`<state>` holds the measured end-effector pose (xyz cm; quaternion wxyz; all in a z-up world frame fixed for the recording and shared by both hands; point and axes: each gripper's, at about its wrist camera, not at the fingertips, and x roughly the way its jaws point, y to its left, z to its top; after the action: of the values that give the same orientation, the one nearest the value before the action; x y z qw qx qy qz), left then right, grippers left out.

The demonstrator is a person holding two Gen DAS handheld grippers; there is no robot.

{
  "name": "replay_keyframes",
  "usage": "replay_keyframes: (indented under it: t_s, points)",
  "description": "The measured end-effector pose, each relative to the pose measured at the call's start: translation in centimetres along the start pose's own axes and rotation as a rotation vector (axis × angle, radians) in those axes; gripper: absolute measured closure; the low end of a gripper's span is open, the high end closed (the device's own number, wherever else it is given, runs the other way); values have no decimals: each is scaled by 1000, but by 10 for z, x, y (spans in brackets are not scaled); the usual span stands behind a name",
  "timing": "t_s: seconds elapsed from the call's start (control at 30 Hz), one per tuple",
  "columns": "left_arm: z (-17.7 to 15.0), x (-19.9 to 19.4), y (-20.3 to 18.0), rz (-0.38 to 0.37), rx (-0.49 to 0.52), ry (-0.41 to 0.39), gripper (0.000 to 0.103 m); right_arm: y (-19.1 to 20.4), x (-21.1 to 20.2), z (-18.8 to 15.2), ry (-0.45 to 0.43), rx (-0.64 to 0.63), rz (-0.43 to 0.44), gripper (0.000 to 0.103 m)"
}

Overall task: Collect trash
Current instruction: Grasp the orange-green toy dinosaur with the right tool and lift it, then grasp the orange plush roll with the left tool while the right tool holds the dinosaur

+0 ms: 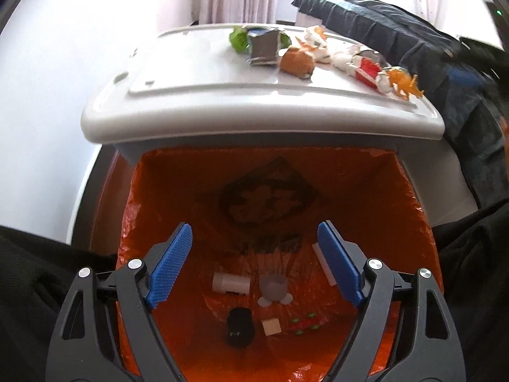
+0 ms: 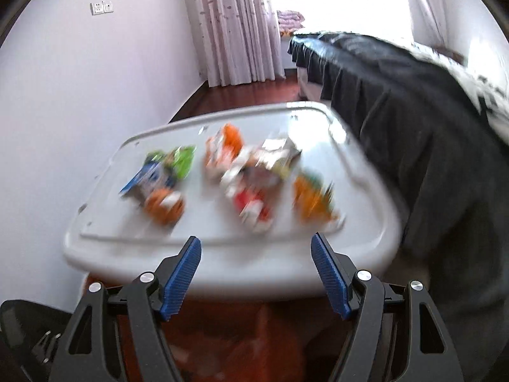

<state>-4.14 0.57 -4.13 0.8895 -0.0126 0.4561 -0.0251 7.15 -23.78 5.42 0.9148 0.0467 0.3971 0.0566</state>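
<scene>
Below the left gripper [image 1: 254, 261], whose blue-padded jaws stand wide apart with nothing between them, the orange bag [image 1: 366, 184] lining the bin gapes open. On its bottom, between the fingers and beyond their tips, lie a white tube [image 1: 230, 283] on its side with its long axis running across the gripper's line, a small pale cup [image 1: 273, 288] upright, a black cap-like piece [image 1: 240, 326], a tan square block [image 1: 271, 327] and a red-and-green scrap [image 1: 305, 321]. A white strip [image 1: 324, 263] leans along the bag wall just beside the right-hand finger, its length running away from the gripper.

Ahead of the right gripper [image 2: 256, 267], also spread open and empty, the grey plastic lid [image 2: 222, 254] serves as a table top. Crumpled wrappers [image 2: 254, 172] are scattered over it, blurred: green and blue ones ahead to the left, orange, red and white ones ahead and to the right; their directions cannot be told.

Farther ahead hang pale curtains [image 2: 235, 25]. To the right is a bed with a dark cover [image 2: 413, 121], and to the left a white wall with sockets [image 2: 101, 7].
</scene>
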Motion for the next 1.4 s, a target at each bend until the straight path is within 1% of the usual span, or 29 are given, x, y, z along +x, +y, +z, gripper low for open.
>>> replay_keyframes:
  t_s: [0.03, 0.1, 0.17, 0.23, 0.33, 0.43, 0.47, 0.5, 0.57, 0.6, 0.7, 0.73, 0.83, 0.9, 0.97, 1.03, 1.1, 1.13, 1.17, 1.23, 1.3, 1.33, 1.4]
  points:
    - [0, -1, -2, -1, 11, -10, 24, -7, 8, 14, 7, -24, -14, 31]
    - [1, -2, -6, -9, 32, -27, 24, -20, 23, 31, 21, -50, -31, 29]
    - [3, -1, -10, -23, 50, -34, 24, -32, 45, 40, 40, -84, -46, 27]
    - [3, -1, -14, -31, 66, -41, 24, -42, 68, 41, 58, -96, -45, 27]
    - [5, 1, -16, -38, 75, -45, 24, -52, 99, 36, 118, -85, -20, 27]
    - [8, 7, -17, -46, 71, -33, 24, -52, 115, 36, 122, -127, -18, 27]
    - [8, 11, -18, -51, 68, -24, 24, -52, 122, 37, 127, -132, -16, 29]
    - [9, 13, -18, -53, 66, -18, 24, -54, 130, 38, 137, -128, -14, 33]
    - [9, 15, -18, -50, 67, -11, 24, -55, 144, 38, 171, -114, 7, 62]
    - [8, 16, -19, -47, 69, -11, 24, -55, 150, 37, 191, -114, 4, 63]
    - [8, 15, -20, -36, 79, -20, 24, -46, 152, 31, 167, -166, -48, 64]
    - [8, 14, -20, -32, 81, -22, 24, -46, 152, 30, 168, -163, -50, 64]
    - [7, 14, -21, -30, 82, -19, 23, -48, 147, 29, 171, -131, -49, 65]
    - [7, 13, -21, -21, 87, -21, 24, -52, 141, 30, 184, -82, -33, 65]
    - [9, 9, -21, -20, 83, -28, 24, -57, 117, 32, 153, -23, -29, 65]
    - [15, 5, -22, -34, 77, -35, 24, -65, 87, 40, 90, 50, -23, 65]
    - [29, -1, -28, -49, 86, -67, 24, -71, 54, 45, 29, 136, 2, 65]
    - [41, -3, -34, -56, 102, -98, 23, -72, 33, 45, -11, 177, 28, 65]
    - [51, -3, -38, -65, 114, -110, 19, -70, 13, 43, -52, 207, 63, 65]
    - [73, 1, -46, -78, 125, -149, 17, -61, -15, 35, -103, 243, 125, 65]
    - [100, 9, -52, -126, 148, -206, 17, -53, -31, 23, -130, 261, 171, 65]
    - [109, 13, -55, -143, 164, -216, 17, -48, -37, 15, -139, 269, 187, 65]
    - [133, 26, -61, -226, 222, -212, 17, -41, -40, 2, -141, 278, 194, 65]
